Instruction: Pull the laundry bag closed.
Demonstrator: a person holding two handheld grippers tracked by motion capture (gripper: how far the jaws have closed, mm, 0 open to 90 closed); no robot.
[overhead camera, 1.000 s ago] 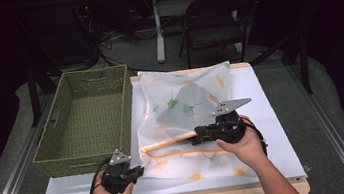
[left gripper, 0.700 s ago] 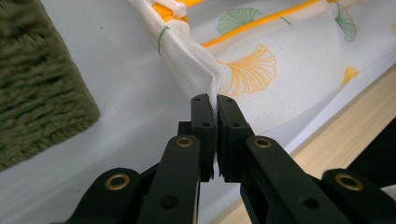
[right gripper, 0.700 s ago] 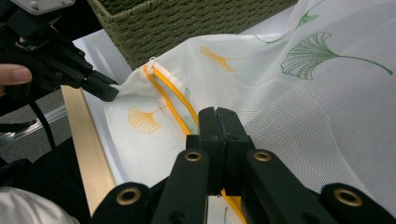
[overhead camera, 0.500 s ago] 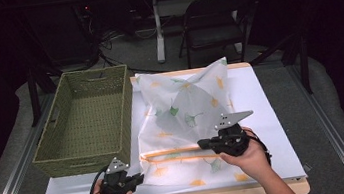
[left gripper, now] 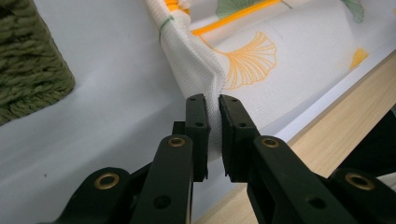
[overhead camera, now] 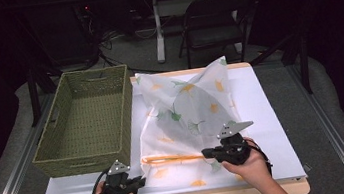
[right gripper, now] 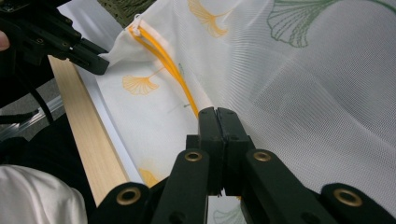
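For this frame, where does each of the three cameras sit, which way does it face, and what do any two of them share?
High view: above the person's table edge, looking forward and down on mesh bag, basket, both hands, left gripper, right gripper.
Left gripper view: rides that gripper, facing the bag's corner; its jaws pinch it.
Right gripper view: rides that gripper, facing the orange zipper; jaws shut on it.
Shared: the right gripper view also shows the left gripper on the bag.
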